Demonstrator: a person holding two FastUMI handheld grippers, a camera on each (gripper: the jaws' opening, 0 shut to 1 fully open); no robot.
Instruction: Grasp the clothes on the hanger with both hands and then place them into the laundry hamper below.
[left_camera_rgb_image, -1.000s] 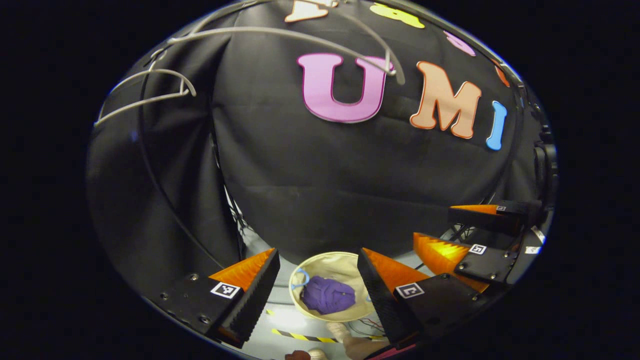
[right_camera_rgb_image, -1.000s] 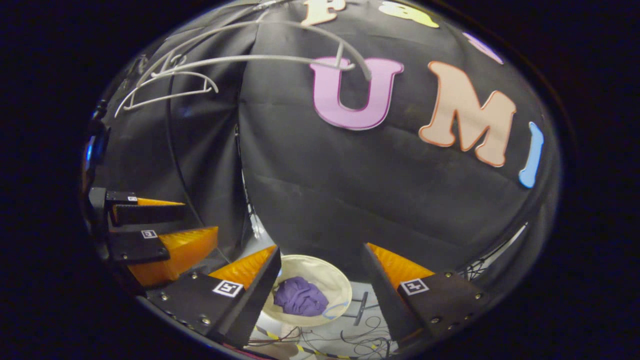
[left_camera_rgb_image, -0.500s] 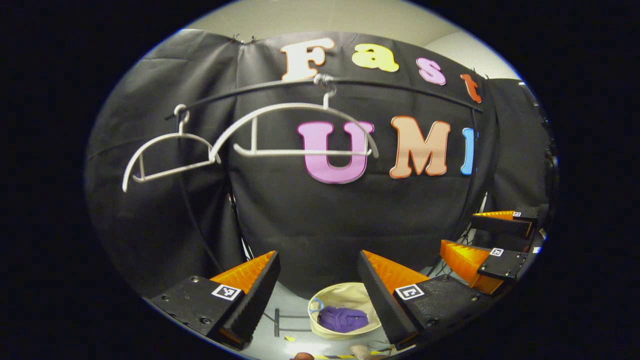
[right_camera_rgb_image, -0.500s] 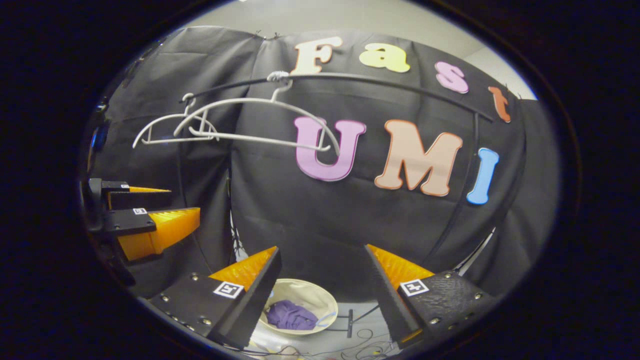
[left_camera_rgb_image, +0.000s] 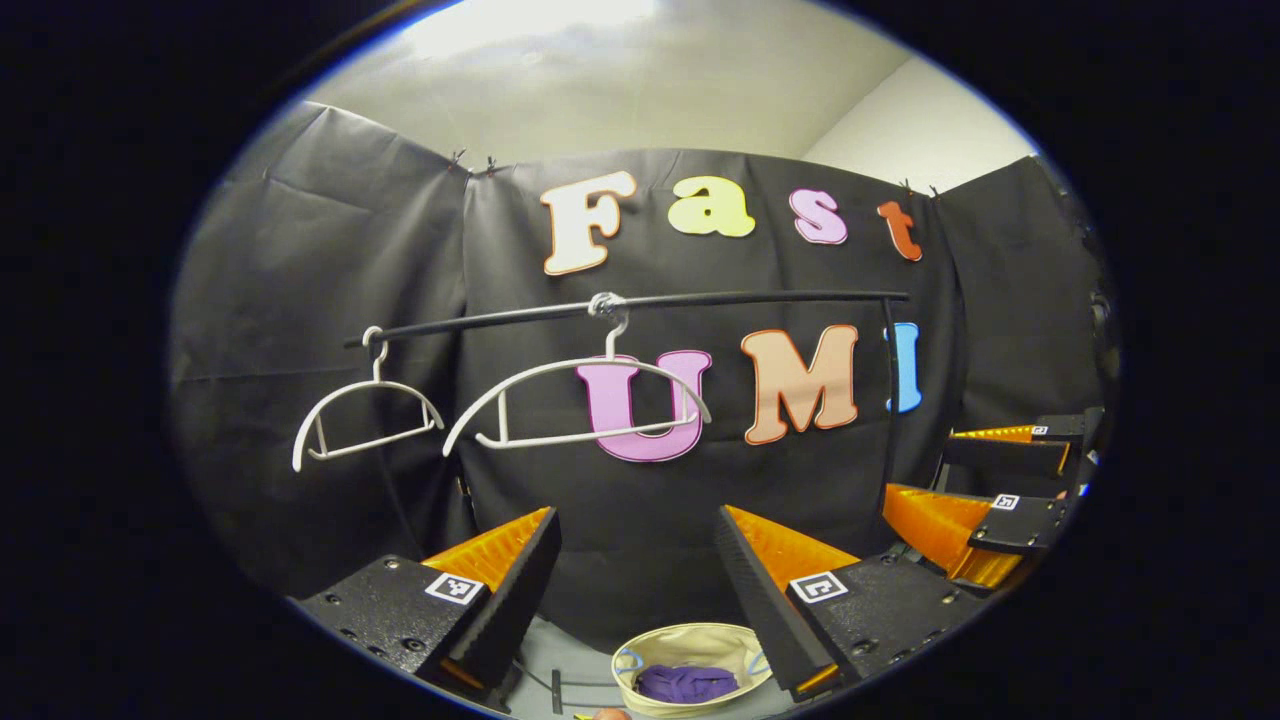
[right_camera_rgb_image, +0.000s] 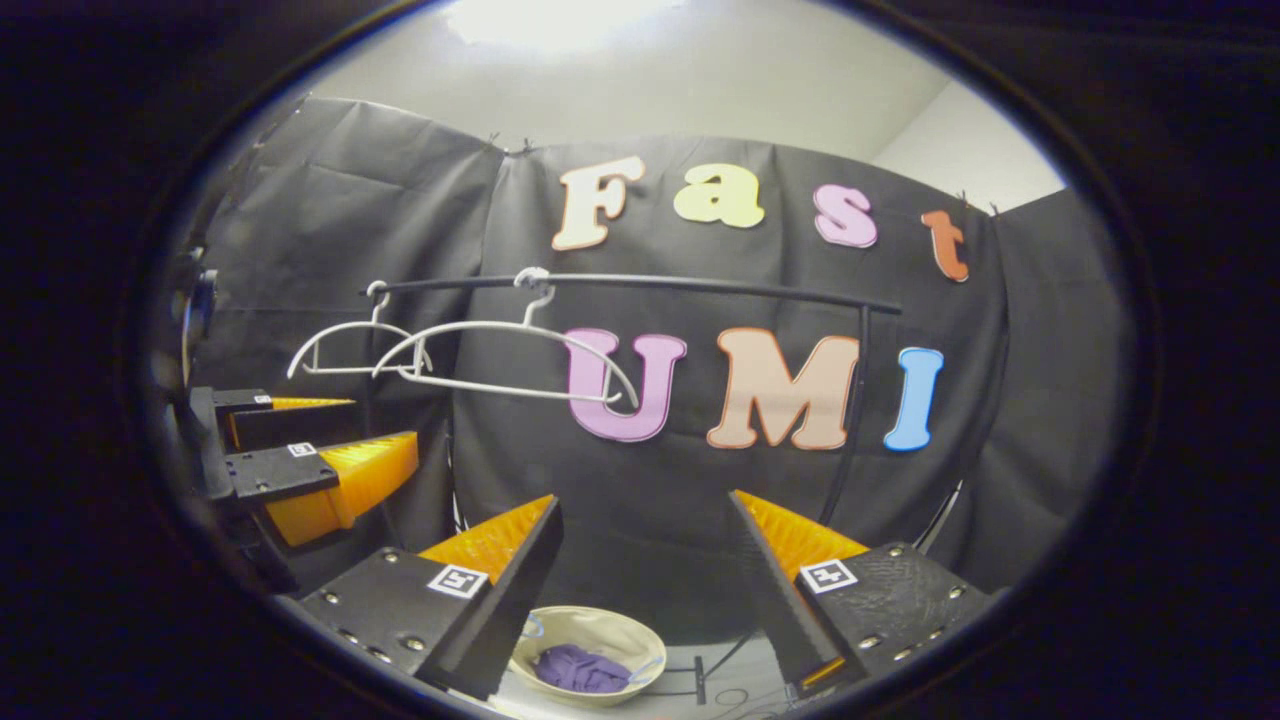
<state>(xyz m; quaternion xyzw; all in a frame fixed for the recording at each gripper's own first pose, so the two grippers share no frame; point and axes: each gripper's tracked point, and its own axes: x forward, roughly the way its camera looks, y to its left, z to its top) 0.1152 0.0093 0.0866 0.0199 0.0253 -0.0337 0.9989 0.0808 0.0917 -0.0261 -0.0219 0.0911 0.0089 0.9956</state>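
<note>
Black cloth walls close the booth on the far side and on both flanks, and a dark rail (left_camera_rgb_image: 640, 300) runs across in front of the far wall, carried at its right end by an upright post (left_camera_rgb_image: 888, 380). Two pale hangers hang bare from that rail: the left hanger (left_camera_rgb_image: 365, 420) near the rail's left end, the middle hanger (left_camera_rgb_image: 580, 400) towards its centre. To the right of the middle hanger, the rail is unoccupied up to the post.

Your left gripper (left_camera_rgb_image: 635, 560) has its fingers spread wide apart with nothing between them. In the left gripper view, your right gripper (left_camera_rgb_image: 985, 470) sits off to the right, level with the lower wall, its fingers likewise parted and holding nothing. In the right gripper view, the right gripper (right_camera_rgb_image: 645, 550) shows the same wide gap, and the left gripper (right_camera_rgb_image: 330, 435) stands at the left edge, below the hangers (right_camera_rgb_image: 460, 350).

The laundry hamper (left_camera_rgb_image: 690, 640), a cream round tub, stands on the pale floor (left_camera_rgb_image: 575, 655) below, close to the foot of the far wall. The clothes (left_camera_rgb_image: 685, 683), a purple bundle, lie inside it, below the rim. In both views the hamper (right_camera_rgb_image: 590, 625) appears low between each gripper's own fingers, well beneath and apart from the tips; the purple bundle (right_camera_rgb_image: 580, 668) touches neither gripper. A thin dark stand (right_camera_rgb_image: 695, 672) and cables lie on the floor just right of the hamper.
</note>
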